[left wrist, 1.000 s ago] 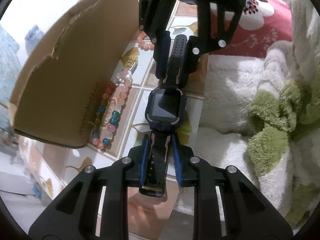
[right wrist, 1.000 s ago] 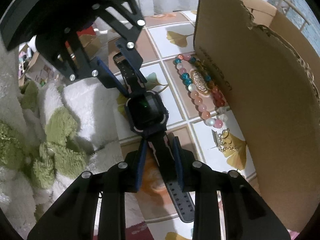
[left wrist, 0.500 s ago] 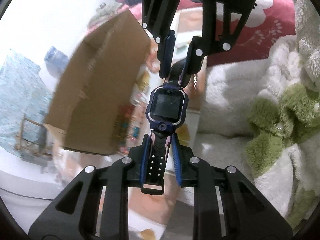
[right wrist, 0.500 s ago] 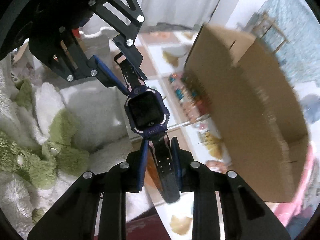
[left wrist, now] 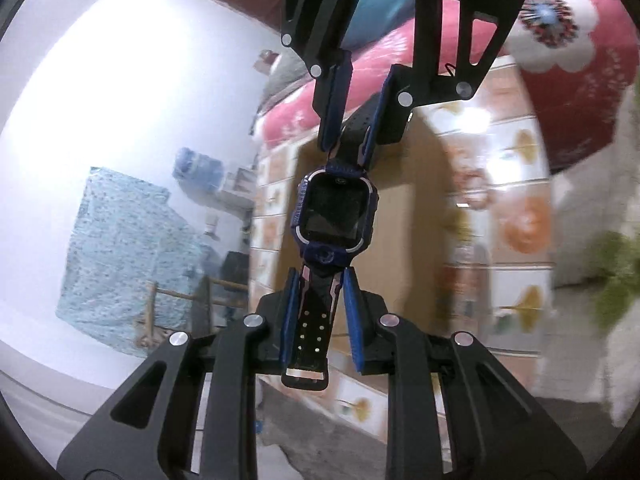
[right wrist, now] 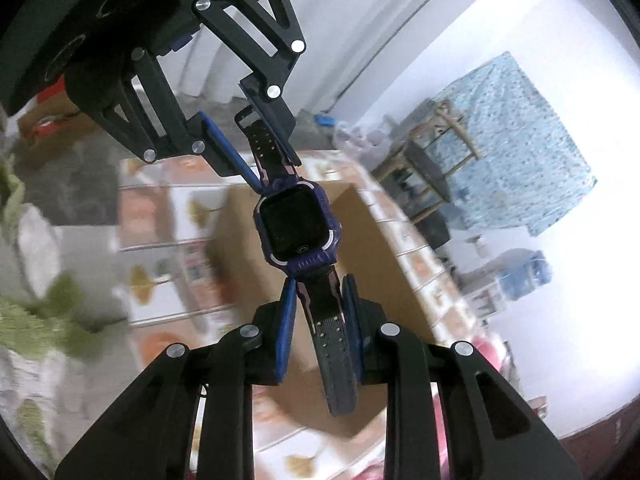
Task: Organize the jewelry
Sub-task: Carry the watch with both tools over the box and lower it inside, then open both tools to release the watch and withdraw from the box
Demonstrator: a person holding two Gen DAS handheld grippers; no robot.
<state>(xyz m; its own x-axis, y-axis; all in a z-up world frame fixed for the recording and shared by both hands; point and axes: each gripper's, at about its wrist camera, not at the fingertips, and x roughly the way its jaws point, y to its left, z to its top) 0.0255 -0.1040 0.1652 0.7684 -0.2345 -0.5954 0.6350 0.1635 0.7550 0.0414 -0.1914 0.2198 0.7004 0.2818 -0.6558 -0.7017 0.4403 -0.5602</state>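
Note:
A dark blue smartwatch [left wrist: 335,209] with a black strap hangs in the air, stretched between both grippers. My left gripper [left wrist: 318,280] is shut on the strap end with the buckle. My right gripper [right wrist: 318,290] is shut on the other strap end, the one with holes. Each gripper shows from the front in the other's view: the right gripper [left wrist: 350,136], the left gripper [right wrist: 266,170]. The watch [right wrist: 298,227] is above the open cardboard box [left wrist: 416,216], also seen in the right wrist view [right wrist: 376,264]. The box's inside is blurred.
The box stands on a tiled table [left wrist: 516,216] with leaf and flower prints. A blurred row of bead bracelets [right wrist: 196,264] lies beside the box. A white and green fluffy cloth [right wrist: 36,308] lies at the table's side. A red floral cover [left wrist: 568,40] is beyond.
Both grippers have lifted the watch off the table and carried it up over the cardboard box. The bracelets stay on the table.

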